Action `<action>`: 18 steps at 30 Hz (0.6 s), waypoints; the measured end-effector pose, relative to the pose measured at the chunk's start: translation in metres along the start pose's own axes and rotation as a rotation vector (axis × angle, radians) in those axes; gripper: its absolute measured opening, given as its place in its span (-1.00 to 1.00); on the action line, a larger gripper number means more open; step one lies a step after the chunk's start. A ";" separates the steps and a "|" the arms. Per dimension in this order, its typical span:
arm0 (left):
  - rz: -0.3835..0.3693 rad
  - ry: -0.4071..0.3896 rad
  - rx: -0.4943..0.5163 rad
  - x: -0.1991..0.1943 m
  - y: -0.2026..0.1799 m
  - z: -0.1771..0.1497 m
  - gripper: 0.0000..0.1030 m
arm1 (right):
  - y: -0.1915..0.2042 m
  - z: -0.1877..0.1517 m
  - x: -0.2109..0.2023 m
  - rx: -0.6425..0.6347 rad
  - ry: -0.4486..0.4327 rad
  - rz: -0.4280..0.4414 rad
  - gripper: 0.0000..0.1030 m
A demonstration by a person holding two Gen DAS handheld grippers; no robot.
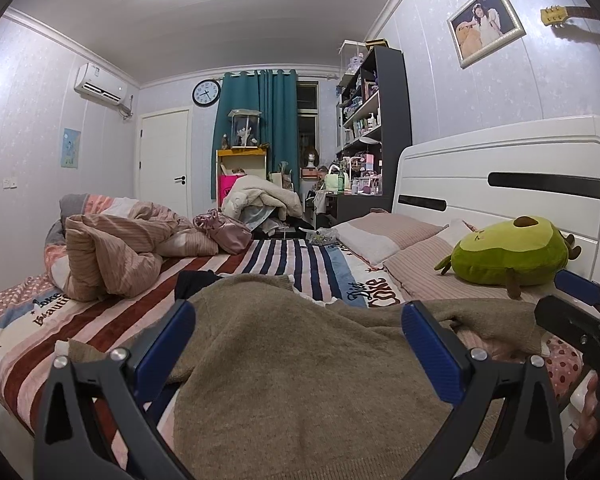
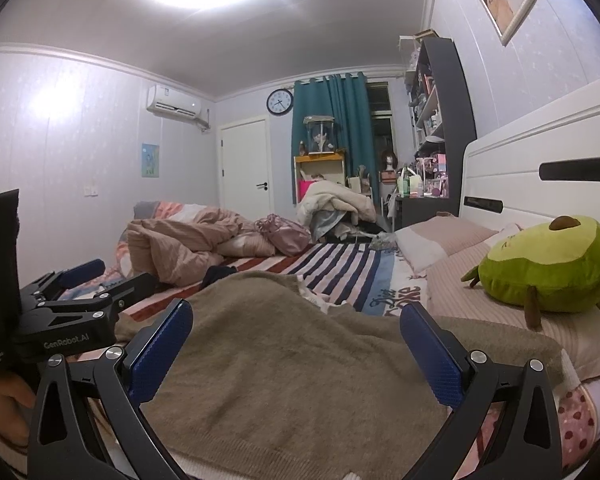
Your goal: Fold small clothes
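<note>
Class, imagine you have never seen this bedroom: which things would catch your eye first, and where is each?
Most striking is the brown knitted sweater spread across the near edge of the striped bed, lying between the open blue-padded left tongs and likewise between the open right tongs. Next comes the green avocado-shaped plush toy, resting on the pillows against the white headboard.

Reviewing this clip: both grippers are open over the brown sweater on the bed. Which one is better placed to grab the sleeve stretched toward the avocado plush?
Probably the right gripper. The brown sweater sends its sleeve toward the avocado plush, just beyond its right fingertip. The left gripper sits farther left, with the right one between it and the sleeve.
</note>
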State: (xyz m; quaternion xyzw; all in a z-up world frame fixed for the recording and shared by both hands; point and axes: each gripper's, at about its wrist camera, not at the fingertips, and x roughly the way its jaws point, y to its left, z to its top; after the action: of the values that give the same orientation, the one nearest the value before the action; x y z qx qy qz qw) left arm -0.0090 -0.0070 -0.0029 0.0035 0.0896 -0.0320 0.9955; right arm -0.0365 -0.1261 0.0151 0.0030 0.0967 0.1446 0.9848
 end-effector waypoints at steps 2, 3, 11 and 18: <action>0.002 -0.001 -0.003 -0.003 -0.001 -0.001 0.98 | 0.000 0.000 -0.001 -0.003 0.002 0.002 1.00; 0.002 -0.002 -0.003 -0.004 -0.001 -0.001 0.98 | 0.000 0.001 -0.001 -0.005 0.002 0.001 1.00; 0.002 0.005 -0.010 -0.011 0.003 -0.005 0.98 | -0.001 0.000 -0.005 0.008 0.000 0.020 1.00; 0.005 0.022 -0.017 -0.009 0.008 -0.008 0.98 | 0.011 -0.008 -0.004 0.017 0.006 -0.006 1.00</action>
State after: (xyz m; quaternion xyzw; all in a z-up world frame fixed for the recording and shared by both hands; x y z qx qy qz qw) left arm -0.0184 0.0020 -0.0096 -0.0042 0.1006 -0.0287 0.9945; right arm -0.0452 -0.1173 0.0087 0.0107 0.1009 0.1407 0.9848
